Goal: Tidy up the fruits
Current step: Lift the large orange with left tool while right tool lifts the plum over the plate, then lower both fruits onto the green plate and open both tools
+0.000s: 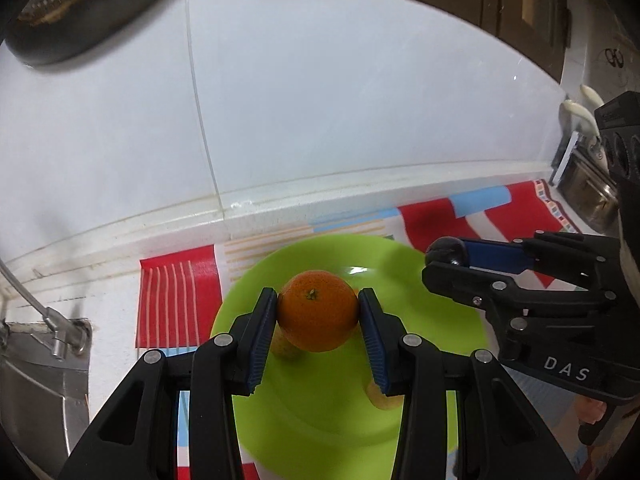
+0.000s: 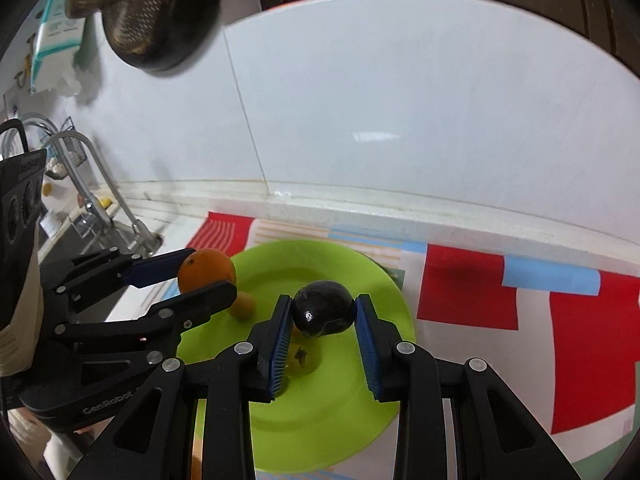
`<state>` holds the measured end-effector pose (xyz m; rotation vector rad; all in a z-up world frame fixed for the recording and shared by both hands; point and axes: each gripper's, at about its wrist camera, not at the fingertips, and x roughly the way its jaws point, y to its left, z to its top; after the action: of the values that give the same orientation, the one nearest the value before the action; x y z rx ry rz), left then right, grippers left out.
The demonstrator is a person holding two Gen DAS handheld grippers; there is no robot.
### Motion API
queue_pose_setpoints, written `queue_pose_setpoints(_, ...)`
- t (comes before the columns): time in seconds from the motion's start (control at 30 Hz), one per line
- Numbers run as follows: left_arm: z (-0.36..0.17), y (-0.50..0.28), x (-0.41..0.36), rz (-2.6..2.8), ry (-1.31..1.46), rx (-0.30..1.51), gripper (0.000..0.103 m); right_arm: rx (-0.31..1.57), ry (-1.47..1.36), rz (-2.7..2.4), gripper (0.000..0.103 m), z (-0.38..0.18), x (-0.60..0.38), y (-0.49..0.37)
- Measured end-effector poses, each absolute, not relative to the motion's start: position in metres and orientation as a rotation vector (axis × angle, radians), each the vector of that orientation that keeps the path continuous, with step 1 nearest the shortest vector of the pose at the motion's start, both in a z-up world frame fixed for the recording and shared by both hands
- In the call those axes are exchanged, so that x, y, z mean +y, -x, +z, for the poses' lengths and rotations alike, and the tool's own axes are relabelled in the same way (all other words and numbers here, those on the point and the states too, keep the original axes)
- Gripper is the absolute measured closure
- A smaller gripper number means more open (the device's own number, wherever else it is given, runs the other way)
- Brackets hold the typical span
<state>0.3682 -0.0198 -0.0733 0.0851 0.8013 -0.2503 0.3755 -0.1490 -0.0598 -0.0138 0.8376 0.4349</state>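
Observation:
My left gripper (image 1: 318, 312) is shut on an orange (image 1: 318, 311) and holds it above a lime-green plate (image 1: 448, 332). My right gripper (image 2: 324, 314) is shut on a dark, shiny round fruit (image 2: 324, 313) above the same plate (image 2: 372, 280). In the left wrist view the right gripper (image 1: 440, 256) shows at the right with the dark fruit (image 1: 446, 250). In the right wrist view the left gripper (image 2: 200, 276) shows at the left with the orange (image 2: 208, 266). Small yellow fruits (image 1: 286, 346) (image 2: 245, 306) lie on the plate under the grippers, partly hidden.
The plate sits on a red, white and blue patterned mat (image 2: 468, 296) on a counter against a white tiled wall (image 1: 360, 100). A steel sink (image 1: 36, 380) with a faucet (image 2: 80, 168) lies to the left. A dark pan (image 2: 156, 12) hangs above.

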Motion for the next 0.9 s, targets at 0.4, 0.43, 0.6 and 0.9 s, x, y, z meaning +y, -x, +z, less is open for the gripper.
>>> queue_pose_setpoints(0.4, -0.088, -0.383, -0.017, -0.251, -0.069, 0.836, 0.056, 0.883, 0.007, 0.431, 0.070, -0.082, -0.147, -0.390)
queue_pose_setpoints(0.43, -0.086, -0.382, -0.017, -0.249, -0.068, 0.830, 0.055, 0.883, 0.007, 0.429, 0.069, -0.083, -0.146, -0.390)
queue_pose_setpoints(0.6, -0.077, -0.376, -0.013, -0.223, -0.071, 0.812, 0.050, 0.861, 0.008, 0.412, 0.060, -0.078, -0.148, -0.385)
queue_pose_setpoints(0.9, -0.049, -0.342, -0.009, -0.180, -0.065, 0.785, 0.041, 0.799, 0.019, 0.397, 0.060, -0.054, -0.153, -0.358)
